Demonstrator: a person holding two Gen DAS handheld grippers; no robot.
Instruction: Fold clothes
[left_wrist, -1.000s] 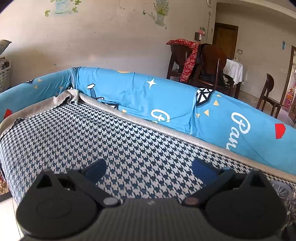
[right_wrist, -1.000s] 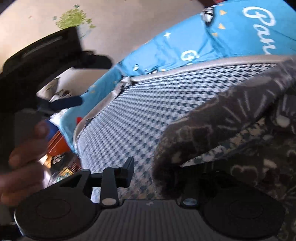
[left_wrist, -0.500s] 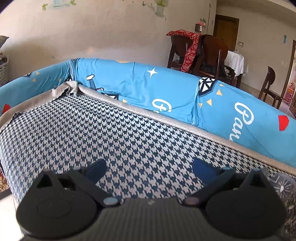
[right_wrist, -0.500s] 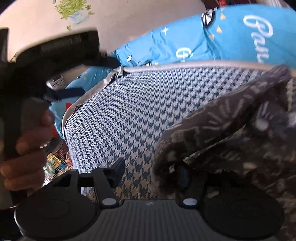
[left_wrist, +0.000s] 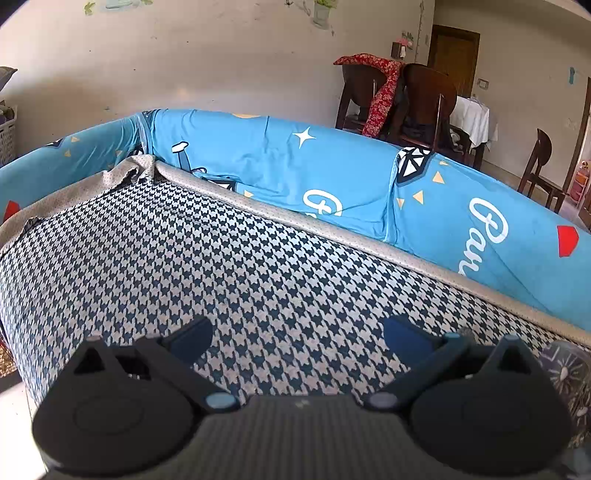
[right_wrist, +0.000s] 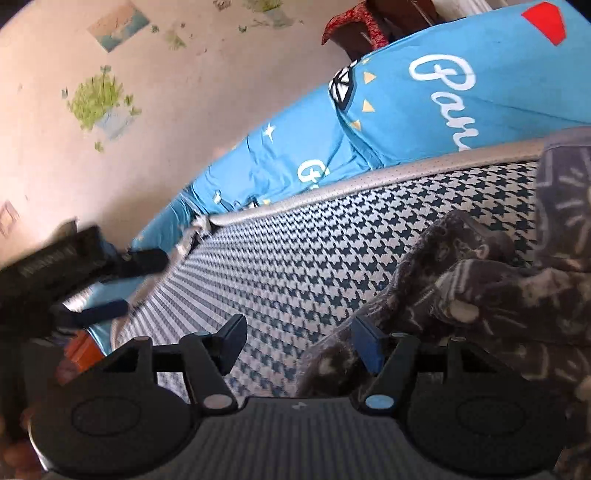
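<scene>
Your right gripper (right_wrist: 299, 341) has just been opening its jaws off the dark patterned garment (right_wrist: 480, 295), nothing between them; your left gripper (left_wrist: 297, 332) hangs wide and empty, so I judge you must regrasp an edge next.

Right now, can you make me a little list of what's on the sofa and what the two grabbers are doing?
surface: houndstooth sofa seat
backrest: blue printed sofa cover
clothing: dark patterned garment, crumpled at the seat's right side
right gripper: open; its jaws have just been opening; the garment's edge lies by its right finger, pads not pressing it
left gripper: open, over bare seat, nothing between its fingers
behind sofa: wooden chairs, one draped with red cloth
fold: not visibly started
</scene>
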